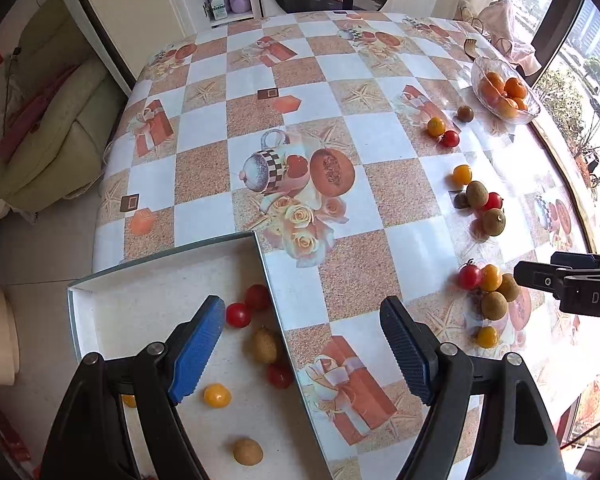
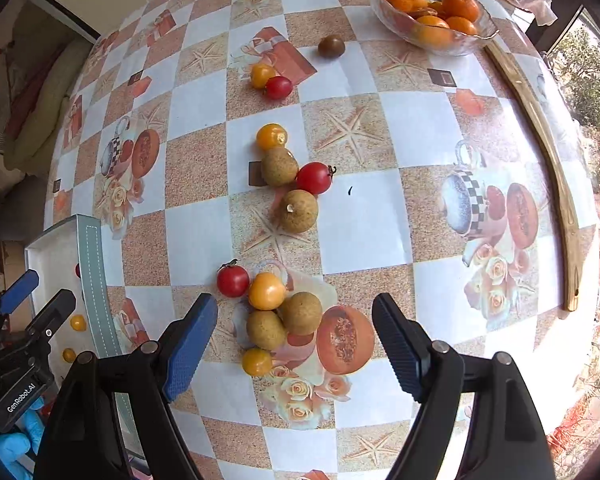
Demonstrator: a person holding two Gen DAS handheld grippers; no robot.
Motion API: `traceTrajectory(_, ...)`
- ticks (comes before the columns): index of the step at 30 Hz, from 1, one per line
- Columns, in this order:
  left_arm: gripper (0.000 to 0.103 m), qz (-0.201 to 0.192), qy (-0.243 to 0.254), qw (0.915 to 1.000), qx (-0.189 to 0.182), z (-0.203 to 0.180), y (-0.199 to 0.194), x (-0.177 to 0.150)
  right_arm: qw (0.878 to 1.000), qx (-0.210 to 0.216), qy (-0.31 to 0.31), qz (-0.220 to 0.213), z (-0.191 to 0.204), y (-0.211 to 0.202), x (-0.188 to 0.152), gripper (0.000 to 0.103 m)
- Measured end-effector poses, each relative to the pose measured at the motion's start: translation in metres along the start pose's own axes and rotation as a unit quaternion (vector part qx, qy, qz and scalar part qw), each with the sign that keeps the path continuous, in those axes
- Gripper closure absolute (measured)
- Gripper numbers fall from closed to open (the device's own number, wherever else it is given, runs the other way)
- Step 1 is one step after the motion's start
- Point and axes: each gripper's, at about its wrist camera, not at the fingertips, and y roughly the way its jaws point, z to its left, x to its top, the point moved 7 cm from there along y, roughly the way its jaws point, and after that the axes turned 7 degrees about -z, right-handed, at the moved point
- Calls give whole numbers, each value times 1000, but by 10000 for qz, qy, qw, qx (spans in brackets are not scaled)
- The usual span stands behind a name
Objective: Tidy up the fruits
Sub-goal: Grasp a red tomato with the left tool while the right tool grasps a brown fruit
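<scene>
Step in hand: I judge this a reach for the next pick. Some fruit already lies in the shallow white cardboard tray with grey-green rim [image 1: 80, 292]; most is loose on the checked, picture-printed tablecloth [image 1: 380, 136].
Right gripper [image 2: 294, 346]: jaws spread wide, blue ribbed pads bare, nothing pinched. It points down over the nearest cluster.
Nearest cluster: a red cherry tomato [image 2: 233, 281], a yellow cherry tomato [image 2: 266, 291], two round tan longans [image 2: 302, 313] and a second yellow tomato [image 2: 257, 361], all touching or nearly so. The lower longan and the second yellow tomato lie between the pads in the right wrist view; the rest sit just beyond the tips.
Left gripper [image 1: 302, 346]: jaws likewise spread and empty. One pad hangs over the tray, the other over the cloth beside the tray's rim.
Tray contents: red tomatoes, yellow tomatoes and tan longans, scattered and unsorted.
Other loose fruit: a middle cluster [image 2: 288, 178] and a far trio [image 2: 278, 76], well apart from both grippers.
Clear glass bowl of oranges [image 2: 432, 12]: at the far edge, untouched.
Next move, my judgement: lower the right gripper onto one fruit only. The cluster is tight, so a careless close may nudge neighbours and set them rolling.
</scene>
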Motion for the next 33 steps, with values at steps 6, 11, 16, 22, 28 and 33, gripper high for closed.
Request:
traceTrajectory(6,22,306,201,9990,-244,-38,27,5,10000,-92,-6,36,-32,0,-4,21)
traceTrajectory(11,22,430,579,9957,-585,-77,37,-5,9998,-15,-169,98,-46,0,-17,21)
traceTrajectory(16,22,521,947,9922,-616,-103,50,-13,9978,28,-616,224,-48,3,-38,23)
traceTrajectory(22,22,526,995,9914,-672,-117,62,-11,9943,43,-1027,276,-42,11,-53,39)
traceTrajectory(28,22,486,1001,9915,-667,-127,73,-1,9917,52,-1275,146,-35,16,-46,40)
traceTrajectory(33,23,492,1016,9923,-512,-133,81,7,9906,160,-1356,117,-26,17,-37,41)
